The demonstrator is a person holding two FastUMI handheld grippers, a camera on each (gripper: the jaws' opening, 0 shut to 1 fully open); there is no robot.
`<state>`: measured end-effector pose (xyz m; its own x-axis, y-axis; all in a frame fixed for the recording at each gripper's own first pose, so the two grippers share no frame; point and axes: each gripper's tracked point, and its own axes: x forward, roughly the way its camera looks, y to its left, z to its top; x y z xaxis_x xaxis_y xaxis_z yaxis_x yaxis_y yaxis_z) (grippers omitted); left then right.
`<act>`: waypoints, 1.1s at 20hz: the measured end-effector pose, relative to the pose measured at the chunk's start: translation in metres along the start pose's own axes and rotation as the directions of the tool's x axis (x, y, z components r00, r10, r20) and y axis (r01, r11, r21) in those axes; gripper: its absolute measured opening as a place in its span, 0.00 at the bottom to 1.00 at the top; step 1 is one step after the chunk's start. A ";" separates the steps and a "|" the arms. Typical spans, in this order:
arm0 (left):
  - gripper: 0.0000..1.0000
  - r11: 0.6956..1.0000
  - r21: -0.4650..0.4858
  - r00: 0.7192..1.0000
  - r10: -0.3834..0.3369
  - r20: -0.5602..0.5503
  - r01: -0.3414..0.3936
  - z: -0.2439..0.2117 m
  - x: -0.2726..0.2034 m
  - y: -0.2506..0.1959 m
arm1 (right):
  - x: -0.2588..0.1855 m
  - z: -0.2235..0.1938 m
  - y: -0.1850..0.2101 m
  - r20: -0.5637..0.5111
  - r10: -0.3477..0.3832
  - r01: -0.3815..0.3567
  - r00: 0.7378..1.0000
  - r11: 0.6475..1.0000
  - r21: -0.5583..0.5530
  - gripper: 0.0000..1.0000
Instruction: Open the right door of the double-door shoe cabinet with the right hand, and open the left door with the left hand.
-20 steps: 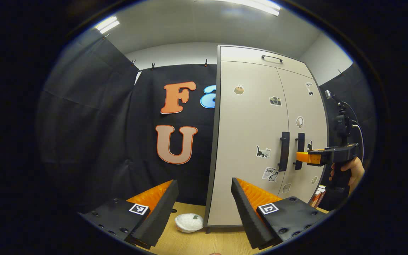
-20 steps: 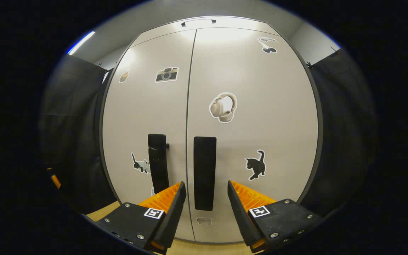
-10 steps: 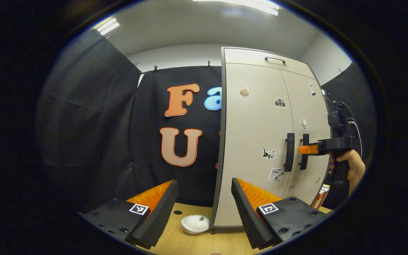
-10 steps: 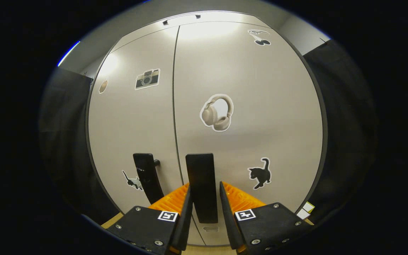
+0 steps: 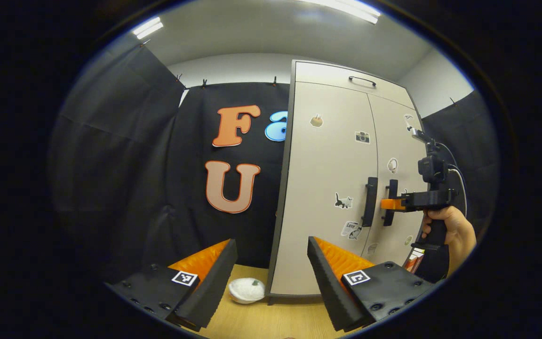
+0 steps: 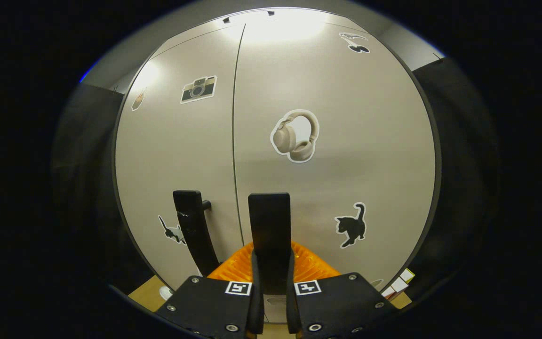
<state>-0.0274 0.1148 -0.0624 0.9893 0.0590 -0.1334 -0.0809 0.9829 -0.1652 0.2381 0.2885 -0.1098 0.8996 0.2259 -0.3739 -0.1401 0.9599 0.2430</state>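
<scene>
The beige double-door shoe cabinet (image 5: 327, 188) stands with both doors closed, stickers on each. In the right gripper view my right gripper (image 6: 271, 287) is shut on the right door's black handle (image 6: 269, 221), both fingers pressing its lower part. The left door's black handle (image 6: 193, 230) stands just to its left. In the left gripper view a hand holds the right gripper (image 5: 391, 204) at the right handle (image 5: 390, 200), beside the left handle (image 5: 370, 201). My left gripper (image 5: 271, 273) hangs open, well short of the cabinet's left corner, nothing between its fingers.
A small white round object (image 5: 246, 289) lies on the wooden floor (image 5: 261, 320) by the cabinet's front left corner. A flap with a black handle (image 5: 361, 80) tops the cabinet. Small boxes (image 6: 395, 285) sit at its right foot.
My right gripper has closed fully onto the right door's handle, from open a second ago. My left gripper view has swung slightly; the doors have stayed closed.
</scene>
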 end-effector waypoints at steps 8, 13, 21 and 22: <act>0.96 1.000 0.018 1.000 -0.019 0.024 0.019 0.018 -0.001 -0.027 | -0.031 0.000 0.001 0.021 0.150 -0.149 0.988 0.988 -0.026 0.17; 0.94 0.998 0.025 0.998 -0.060 0.024 0.060 0.024 0.005 -0.060 | -0.055 0.002 -0.007 0.061 0.192 -0.188 0.979 0.980 -0.064 0.17; 0.98 0.987 0.066 0.989 -0.145 0.007 0.145 0.019 0.028 -0.125 | -0.085 0.004 -0.031 0.103 0.201 -0.189 0.974 0.975 -0.114 0.17; 0.98 0.985 0.065 0.988 -0.158 -0.003 0.157 0.017 0.032 -0.134 | -0.089 0.005 -0.036 0.111 0.201 -0.188 0.973 0.975 -0.116 0.17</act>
<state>0.0175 -0.0123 -0.0282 0.9894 -0.0970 -0.1082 0.0838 0.9892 -0.1205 0.1651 0.2334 -0.0810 0.8932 0.3944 -0.2159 -0.3538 0.9128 0.2037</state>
